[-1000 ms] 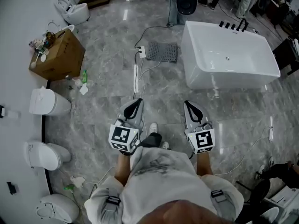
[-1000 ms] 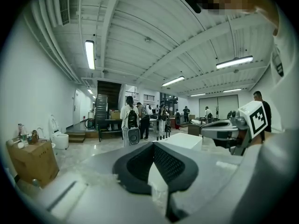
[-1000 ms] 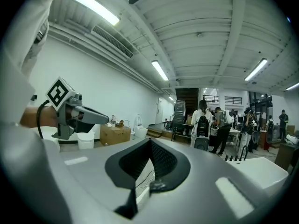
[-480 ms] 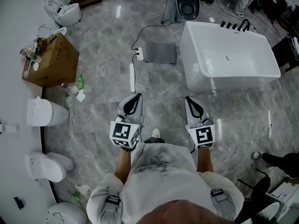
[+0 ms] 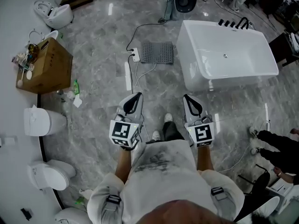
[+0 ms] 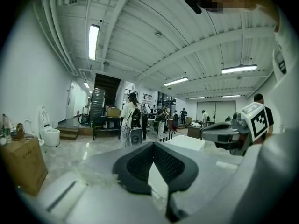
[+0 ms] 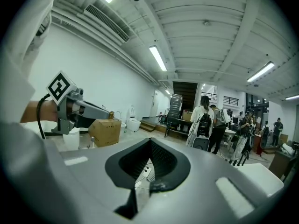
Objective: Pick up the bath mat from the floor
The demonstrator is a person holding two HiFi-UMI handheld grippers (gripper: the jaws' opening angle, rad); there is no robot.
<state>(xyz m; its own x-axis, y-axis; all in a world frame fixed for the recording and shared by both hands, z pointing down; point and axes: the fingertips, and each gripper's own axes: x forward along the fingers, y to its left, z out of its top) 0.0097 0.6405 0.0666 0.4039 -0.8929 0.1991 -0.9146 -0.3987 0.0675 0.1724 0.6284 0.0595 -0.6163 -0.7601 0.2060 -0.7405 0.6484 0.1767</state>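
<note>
The grey bath mat (image 5: 157, 52) lies flat on the marble floor, left of the white bathtub (image 5: 225, 55) and well ahead of me. My left gripper (image 5: 135, 97) and right gripper (image 5: 188, 99) are both held at waist height, side by side, pointing toward the mat and far from it. Both are shut with nothing in them. In the left gripper view the left gripper's (image 6: 153, 146) black pads meet; the right gripper's (image 7: 149, 141) pads also meet in its own view, with a bit of the mat (image 7: 149, 172) showing below them.
A white power strip (image 5: 134, 56) and cables (image 5: 138, 76) lie on the floor just left of the mat. A cardboard box (image 5: 45, 65) and several toilets (image 5: 43, 122) line the left wall. A person's legs (image 5: 275, 146) are at the right edge. People stand in the background (image 6: 131, 118).
I have walked forward: the mat, bathtub and box have slid nearer and lower in the head view. Both grippers kept their pose and stayed shut.
</note>
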